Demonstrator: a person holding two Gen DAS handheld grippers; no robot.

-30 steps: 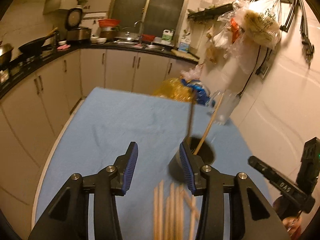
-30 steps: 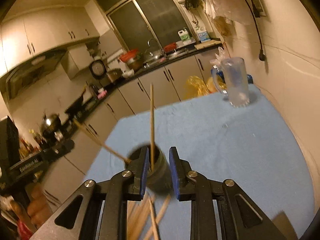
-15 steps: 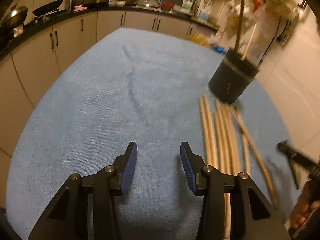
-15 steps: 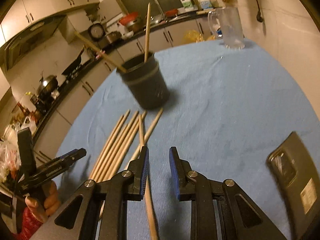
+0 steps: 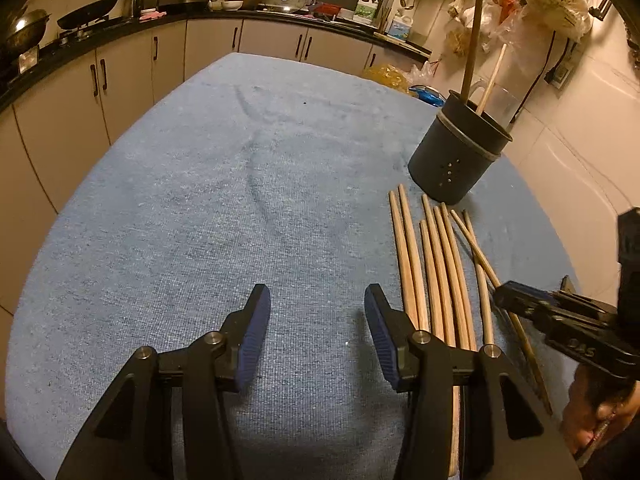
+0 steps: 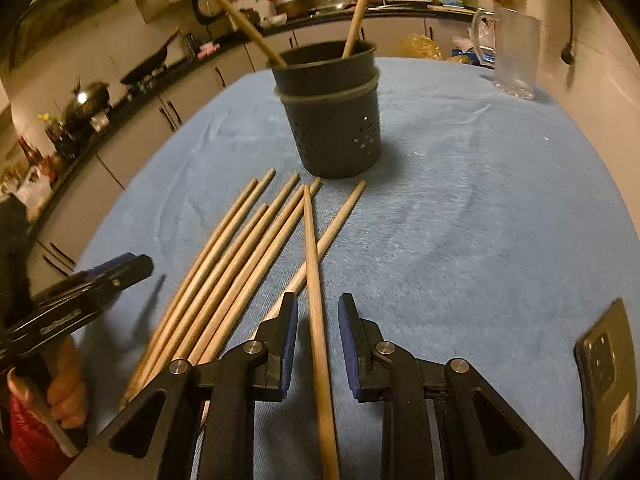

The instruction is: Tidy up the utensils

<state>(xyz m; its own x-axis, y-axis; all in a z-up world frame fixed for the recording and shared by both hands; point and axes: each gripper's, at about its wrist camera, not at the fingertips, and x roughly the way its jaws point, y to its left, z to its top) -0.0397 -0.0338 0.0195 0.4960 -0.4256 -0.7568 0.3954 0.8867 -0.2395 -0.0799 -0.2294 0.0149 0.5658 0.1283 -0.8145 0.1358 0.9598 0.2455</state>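
**A:** What is on the table, and where are the chopsticks?

**B:** A blue cloth covers the table. A dark round holder stands upright near the middle, with two chopsticks leaning inside it. A loose row of wooden chopsticks lies flat on the cloth just in front of the holder, tips pointing toward it.

**A:** And the grippers?

**B:** The right gripper is low over the cloth, its jaws a little apart. One chopstick runs straight between them, crossing over its neighbours. The pads do not look pressed against it yet. The left gripper is spread wide and holds nothing; the chopsticks are on its right side.

**A:** How should the pickup go?

**B:** In my judgement, close squarely on that one stick, keeping clear of the ones beside it. Grip toward the thick end so the tip stays free, then lift it before tilting it upright over the holder's mouth. A thin round stick may roll or pivot in the pads, so squeeze firmly.
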